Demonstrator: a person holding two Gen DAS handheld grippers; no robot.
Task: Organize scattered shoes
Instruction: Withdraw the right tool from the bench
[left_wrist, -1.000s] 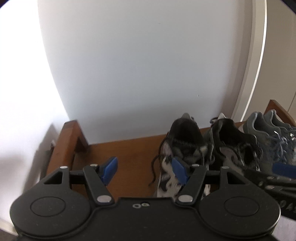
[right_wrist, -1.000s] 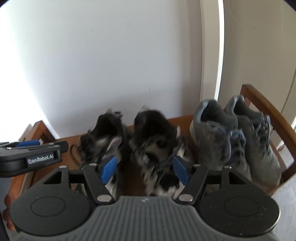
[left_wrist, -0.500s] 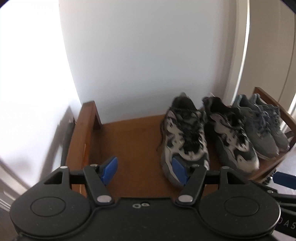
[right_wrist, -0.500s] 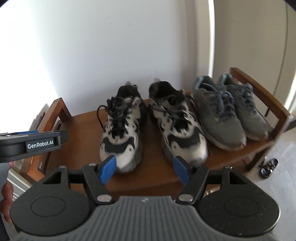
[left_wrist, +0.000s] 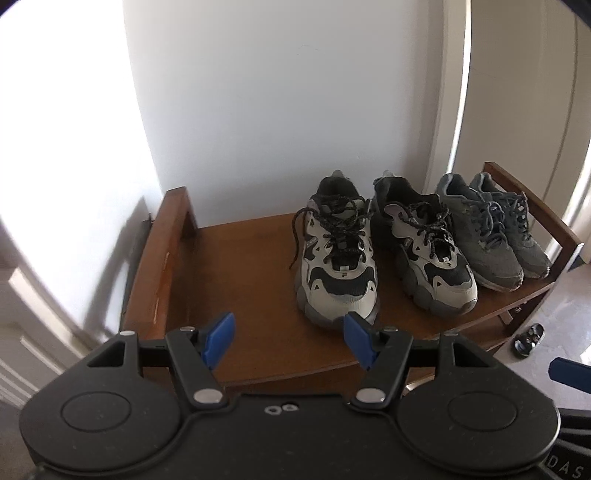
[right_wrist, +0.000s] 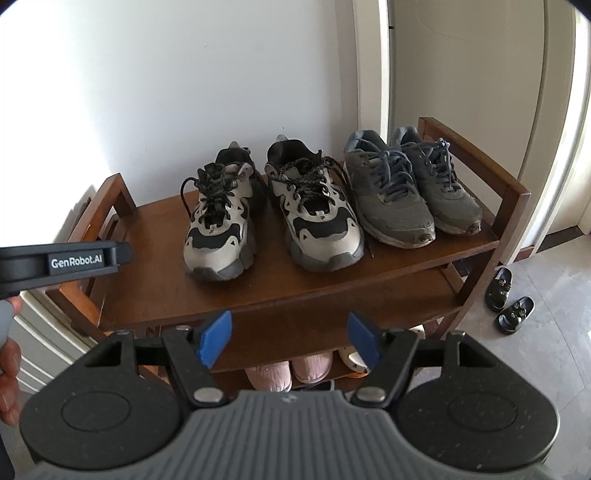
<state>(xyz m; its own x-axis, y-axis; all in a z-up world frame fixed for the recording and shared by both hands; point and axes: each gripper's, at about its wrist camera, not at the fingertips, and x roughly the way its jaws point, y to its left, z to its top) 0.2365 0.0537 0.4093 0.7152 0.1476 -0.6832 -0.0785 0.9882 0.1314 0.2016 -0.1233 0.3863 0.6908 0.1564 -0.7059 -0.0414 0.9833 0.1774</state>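
Fingers of the left gripper and right gripper stand spread wide, gripping nothing. On the far rack, black-and-beige sneakers sit left of grey sneakers.

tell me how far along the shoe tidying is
Looks mostly done: the beige and black sneakers and the grey sneakers stand paired, toes out, side by side on the wooden rack's top shelf. Nothing is in hand: the left gripper and right gripper are both open and empty. Possibly left: the small black sandals lying on the floor beside the rack.
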